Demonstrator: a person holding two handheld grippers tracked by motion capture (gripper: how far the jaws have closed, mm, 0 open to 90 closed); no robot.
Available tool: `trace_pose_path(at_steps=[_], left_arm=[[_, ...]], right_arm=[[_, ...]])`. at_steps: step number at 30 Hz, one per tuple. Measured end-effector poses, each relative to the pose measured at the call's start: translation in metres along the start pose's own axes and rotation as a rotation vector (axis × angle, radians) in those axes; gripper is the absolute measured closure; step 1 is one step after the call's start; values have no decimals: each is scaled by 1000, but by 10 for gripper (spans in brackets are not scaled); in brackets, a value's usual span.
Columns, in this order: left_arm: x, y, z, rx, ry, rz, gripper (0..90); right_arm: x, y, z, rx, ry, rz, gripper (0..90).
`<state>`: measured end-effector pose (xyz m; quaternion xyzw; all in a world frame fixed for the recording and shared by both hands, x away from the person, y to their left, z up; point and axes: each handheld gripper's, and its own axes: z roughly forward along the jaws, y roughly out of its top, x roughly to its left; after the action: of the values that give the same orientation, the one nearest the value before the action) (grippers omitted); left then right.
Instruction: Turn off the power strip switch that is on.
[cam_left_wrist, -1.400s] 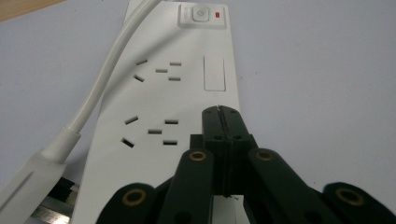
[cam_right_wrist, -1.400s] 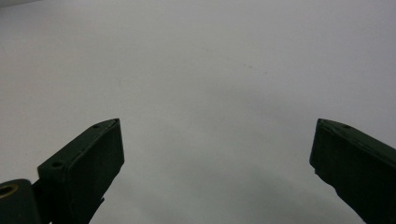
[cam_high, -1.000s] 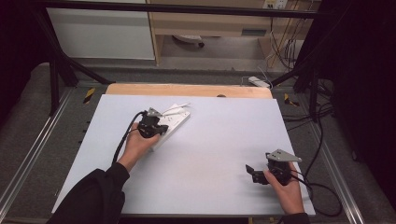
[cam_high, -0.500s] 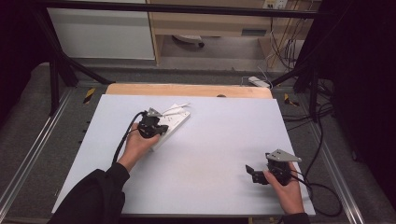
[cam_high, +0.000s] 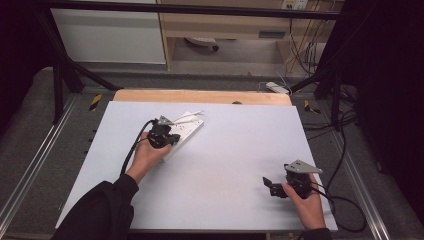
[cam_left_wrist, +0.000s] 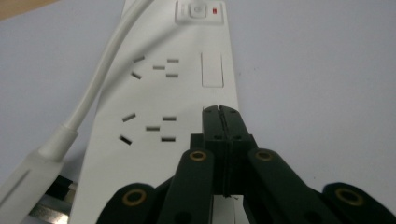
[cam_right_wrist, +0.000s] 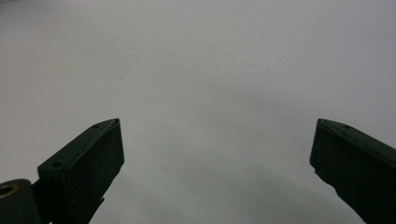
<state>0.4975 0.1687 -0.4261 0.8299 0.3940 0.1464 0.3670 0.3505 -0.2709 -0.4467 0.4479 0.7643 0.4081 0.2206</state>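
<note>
A white power strip (cam_high: 187, 128) lies flat on the white table top (cam_high: 230, 150), at its back left. In the left gripper view the power strip (cam_left_wrist: 187, 88) shows its sockets, a switch (cam_left_wrist: 198, 10) with a red mark, and a white cable (cam_left_wrist: 100, 79) running along its left side. My left gripper (cam_high: 174, 136) is shut, with its tips (cam_left_wrist: 220, 112) pressed together right over the strip's face and nothing between them. My right gripper (cam_high: 269, 186) is held near the front right of the table. In its own view the right gripper (cam_right_wrist: 217, 130) stands wide open over bare surface.
A wooden strip (cam_high: 200, 96) borders the table's far edge. Metal rails (cam_high: 40, 160) run along both sides. Cables (cam_high: 345, 130) and another white power strip (cam_high: 274, 87) lie on the floor beyond the right corner. A black cable (cam_high: 134, 147) trails from the left gripper.
</note>
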Motion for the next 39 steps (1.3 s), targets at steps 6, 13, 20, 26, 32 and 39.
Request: trace_pose_path(at_steps=[6,13,20,26,32,39], left_arm=[[-1,0,0,3,4,4,900],[-1,1,0,4,4,5,900],[-1,2,0,10,6,4,900],[-2,4,1,17,8,7,900],[-2,4,1,17,8,6,900],[0,8,-4,-9,9,9,900]], right_arm=[[0,0,0,-1,-1,-5,34],[0,0,0,-4,-3,2,34],[0,0,-1,-5,-2,5,33],[-1,0,-1,-4,-2,3,34],[0,0,-1,-5,-1,3,34],[0,0,-1,-3,-4,2,34]])
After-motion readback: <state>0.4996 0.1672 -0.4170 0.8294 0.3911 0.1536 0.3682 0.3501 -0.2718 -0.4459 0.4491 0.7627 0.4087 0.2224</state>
